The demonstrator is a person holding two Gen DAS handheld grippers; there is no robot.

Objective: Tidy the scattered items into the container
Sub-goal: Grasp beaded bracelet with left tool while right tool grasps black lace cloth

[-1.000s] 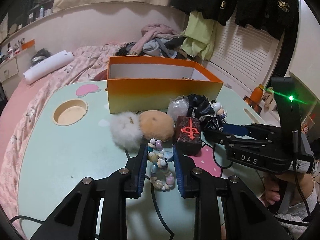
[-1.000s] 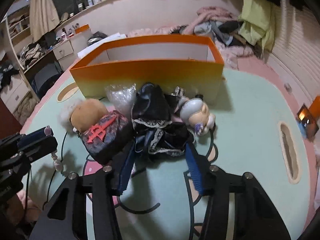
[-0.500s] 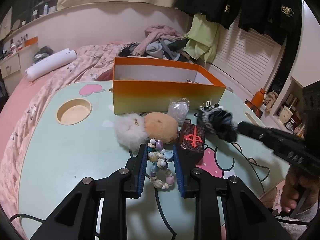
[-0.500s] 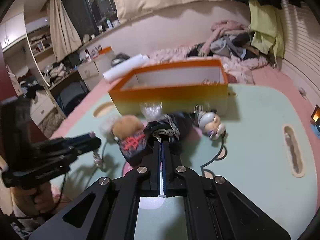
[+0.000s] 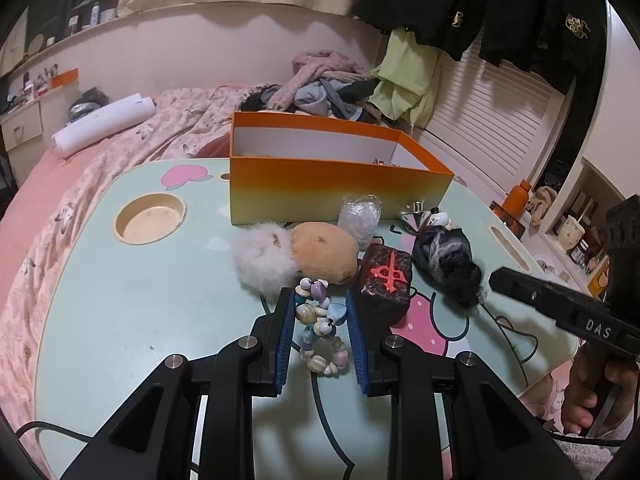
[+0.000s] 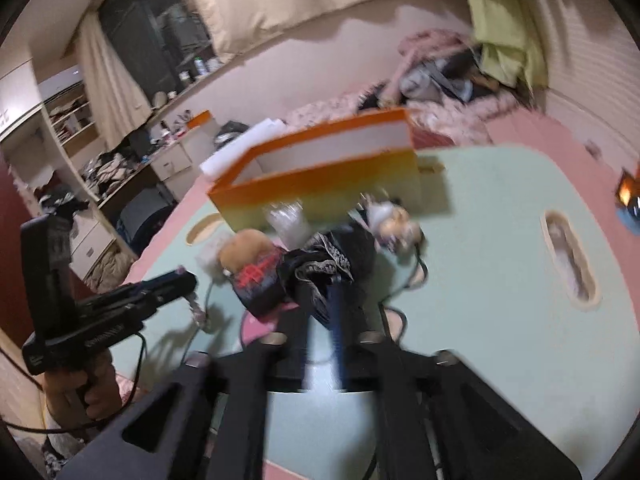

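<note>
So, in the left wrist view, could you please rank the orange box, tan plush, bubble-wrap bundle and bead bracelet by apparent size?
1. Orange box
2. Tan plush
3. Bead bracelet, nearest the camera, so unsure
4. Bubble-wrap bundle

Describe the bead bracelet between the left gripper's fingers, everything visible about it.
The bead bracelet is a loop of mixed beads: cream, lilac, pale blue, a heart-shaped blue one, glossy like glass or shell. It stands between the blue pads of the left gripper, which close on its sides above the mint table. Its upper end nears the tan plush.
</note>
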